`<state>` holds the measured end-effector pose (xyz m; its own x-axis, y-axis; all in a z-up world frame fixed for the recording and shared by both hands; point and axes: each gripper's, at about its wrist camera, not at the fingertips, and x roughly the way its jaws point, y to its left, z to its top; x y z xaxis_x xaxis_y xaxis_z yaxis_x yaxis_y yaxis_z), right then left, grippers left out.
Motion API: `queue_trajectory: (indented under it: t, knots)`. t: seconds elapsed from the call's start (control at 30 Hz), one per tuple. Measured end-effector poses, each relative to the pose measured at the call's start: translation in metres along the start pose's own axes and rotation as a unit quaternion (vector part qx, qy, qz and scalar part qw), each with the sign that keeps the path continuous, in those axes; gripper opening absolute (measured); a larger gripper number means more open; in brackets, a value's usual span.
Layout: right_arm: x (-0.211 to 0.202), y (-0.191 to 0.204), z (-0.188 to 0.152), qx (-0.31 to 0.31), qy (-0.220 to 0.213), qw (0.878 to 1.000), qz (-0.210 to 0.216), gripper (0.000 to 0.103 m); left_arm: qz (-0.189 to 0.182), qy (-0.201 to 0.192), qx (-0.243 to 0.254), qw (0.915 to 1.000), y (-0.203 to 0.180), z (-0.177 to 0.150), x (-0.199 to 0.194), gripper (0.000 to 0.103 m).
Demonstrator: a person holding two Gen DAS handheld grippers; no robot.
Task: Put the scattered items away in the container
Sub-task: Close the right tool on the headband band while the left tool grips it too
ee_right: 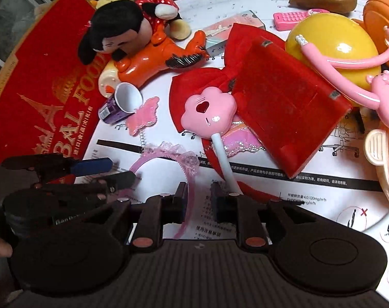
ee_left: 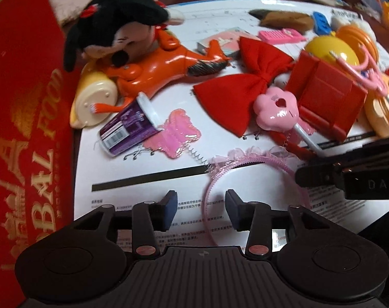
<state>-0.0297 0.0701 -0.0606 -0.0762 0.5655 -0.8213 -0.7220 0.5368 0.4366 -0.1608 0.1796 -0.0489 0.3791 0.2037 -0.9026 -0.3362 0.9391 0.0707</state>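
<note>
Pink lace-trimmed plastic headband [ee_left: 256, 177] arcs just beyond both grippers; left gripper [ee_left: 201, 209] half-open, right gripper [ee_right: 199, 202] narrowly parted astride its near-left leg, both empty.

Left claw [ee_left: 201, 209] points steeply down at the tabletop, jaws apart. Right claw [ee_right: 199, 201] points down beside it, jaws narrowly apart.

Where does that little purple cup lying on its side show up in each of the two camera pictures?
Left wrist view: purple cup lies left of centre, mouth toward the pink butterfly clip.
Right wrist view: purple cup sits left of centre, upper half, white inside showing.
Shared landmark: the red bow.
</note>
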Motion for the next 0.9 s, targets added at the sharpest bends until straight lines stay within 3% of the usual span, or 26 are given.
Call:
queue_trajectory:
  t: [0.1, 0.23, 0.3, 0.33, 0.4, 0.43, 0.47, 0.57, 0.9]
  knots:
    - [0.004, 0.005, 0.002, -0.007, 0.0, 1.0, 0.0, 0.03, 0.018, 0.002, 0.024, 0.9995, -0.005, 0.0, 0.01, 0.06]
    - [0.011, 0.012, 0.005, -0.022, -0.004, 1.0, 0.001, 0.03, 0.006, -0.007, 0.027, 0.9996, -0.004, 0.005, 0.014, 0.057]
    - [0.014, 0.017, 0.007, -0.035, -0.009, 0.999, -0.002, 0.029, -0.02, -0.007, 0.024, 0.9995, -0.004, 0.008, 0.015, 0.037]
    - [0.016, 0.019, 0.007, -0.042, -0.012, 0.999, -0.006, 0.028, -0.037, -0.004, 0.019, 0.9991, -0.004, 0.01, 0.016, 0.018]
    - [0.017, 0.023, 0.009, -0.054, -0.015, 0.998, -0.019, 0.022, -0.028, -0.002, 0.026, 0.9993, -0.009, 0.013, 0.016, 0.014]
    - [0.018, 0.022, 0.01, -0.052, -0.016, 0.998, -0.022, 0.021, -0.029, 0.0, 0.02, 0.9994, -0.008, 0.014, 0.017, 0.008]
    - [0.017, 0.02, 0.01, -0.044, -0.015, 0.999, -0.024, 0.016, -0.033, 0.003, 0.009, 0.9994, -0.006, 0.015, 0.017, 0.007]
    - [0.016, 0.011, 0.011, -0.002, -0.007, 1.0, -0.013, 0.016, -0.046, 0.004, -0.01, 0.9989, -0.005, 0.017, 0.012, 0.007]
    - [-0.022, 0.006, 0.012, 0.042, -0.03, 0.998, 0.037, 0.013, -0.049, -0.093, 0.0, 0.9944, -0.014, 0.039, -0.055, 0.003]
